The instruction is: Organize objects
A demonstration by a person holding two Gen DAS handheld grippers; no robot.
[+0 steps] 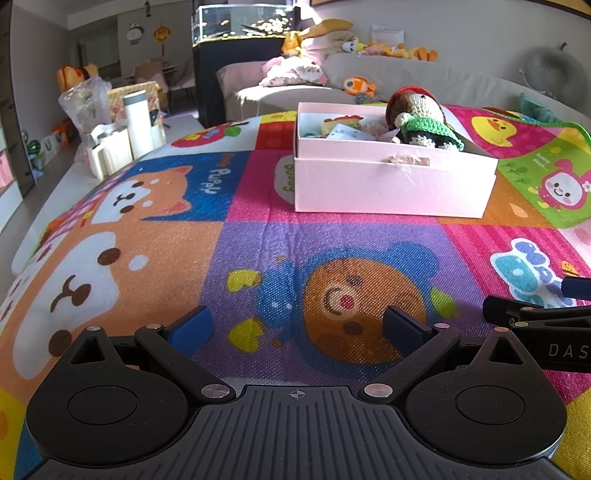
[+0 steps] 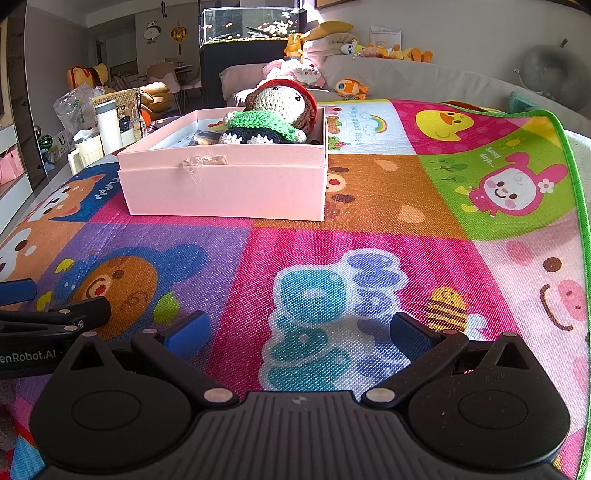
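Note:
A pink open box [image 1: 391,184] stands on the colourful play mat [image 1: 258,236]; it also shows in the right wrist view [image 2: 225,188]. A crocheted doll [image 1: 421,122] with a red hat and green top lies in the box, on top of other small items, and shows in the right wrist view [image 2: 277,114]. My left gripper [image 1: 299,326] is open and empty, low over the mat, well short of the box. My right gripper [image 2: 299,330] is open and empty, beside the left one, also short of the box.
A white flask [image 1: 138,122], a plastic bag and cups stand off the mat's left edge. A grey sofa [image 1: 406,77] with plush toys lies behind the mat. A fish tank [image 1: 243,22] stands at the back. The mat's green edge [image 2: 572,177] runs along the right.

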